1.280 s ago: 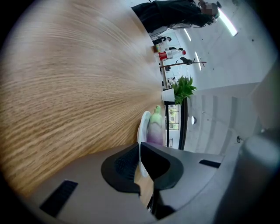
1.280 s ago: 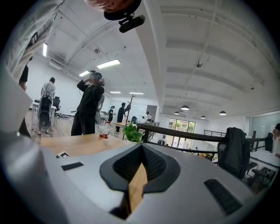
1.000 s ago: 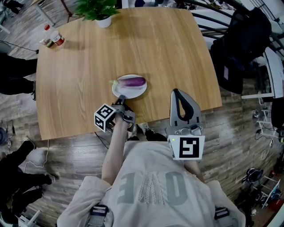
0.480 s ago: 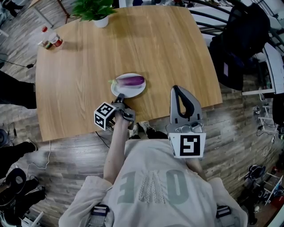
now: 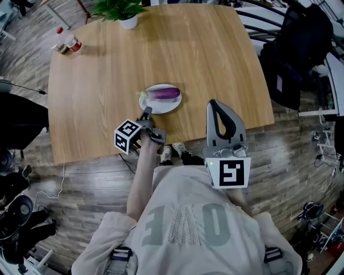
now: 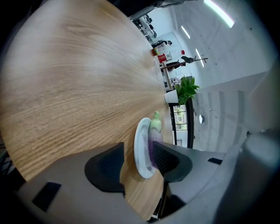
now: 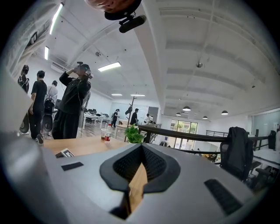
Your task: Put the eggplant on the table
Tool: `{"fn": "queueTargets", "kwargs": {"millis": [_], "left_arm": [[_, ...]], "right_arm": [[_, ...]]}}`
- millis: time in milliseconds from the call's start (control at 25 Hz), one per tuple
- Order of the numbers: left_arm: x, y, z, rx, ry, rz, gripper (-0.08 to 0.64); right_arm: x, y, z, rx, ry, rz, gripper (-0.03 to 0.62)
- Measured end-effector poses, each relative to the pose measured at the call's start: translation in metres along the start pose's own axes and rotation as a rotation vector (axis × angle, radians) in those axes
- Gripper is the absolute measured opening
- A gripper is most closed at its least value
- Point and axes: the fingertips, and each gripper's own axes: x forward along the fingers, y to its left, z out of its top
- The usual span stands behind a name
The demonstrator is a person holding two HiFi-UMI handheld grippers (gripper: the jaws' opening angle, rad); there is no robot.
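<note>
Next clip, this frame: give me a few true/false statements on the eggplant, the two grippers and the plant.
The eggplant lies on the white plate. True.
The left gripper is clamped on the eggplant. False: its jaws have just been opening and stand apart, empty, at the plate's near rim.
The right gripper is shut and holds nothing. True.
The potted plant stands beside the plate. False: it stands at the far edge of the table.

Potted plant [image 5: 119, 11] at far edge; bottle [image 5: 68, 42] near far-left corner; black chair [image 5: 301, 51] right, on wood floor [image 5: 301, 142].
</note>
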Motion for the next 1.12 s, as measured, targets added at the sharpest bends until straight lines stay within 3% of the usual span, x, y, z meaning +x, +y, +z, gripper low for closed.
{"fn": "queueTargets", "kwargs": {"millis": [240,360,480,560,720,840,960,1120], "left_arm": [[-0.016,0.007,0.023,0.069,-0.065,0.082,0.233],[-0.025,0.004,0.038,0.086,-0.108,0.078,0.235],[-0.038,-0.01,0.054,0.172,-0.174,0.053,0.235],[-0.049,-0.03,0.065,0.273,-0.239,0.03,0.234],[-0.082,-0.094,0.083,0.647,-0.428,-0.012,0.233],[-0.106,-0.143,0.08,0.858,-0.535,-0.085,0.233],[-0.128,-0.182,0.07,0.998,-0.612,-0.155,0.233],[-0.153,-0.219,0.054,1.063,-0.658,-0.264,0.232]], "right_arm": [[-0.001,0.003,-0.001,0.019,-0.007,0.002,0.018],[-0.001,0.003,0.0,0.024,-0.013,0.001,0.018],[-0.004,0.002,-0.002,-0.002,-0.011,0.006,0.018],[-0.005,0.004,0.0,-0.003,-0.023,0.011,0.018],[-0.004,0.009,0.013,0.015,-0.074,0.014,0.018],[-0.003,0.01,0.014,0.023,-0.077,0.01,0.018],[-0.003,0.013,0.018,0.028,-0.091,0.012,0.018],[-0.003,0.015,0.022,0.005,-0.108,0.02,0.018]]}}
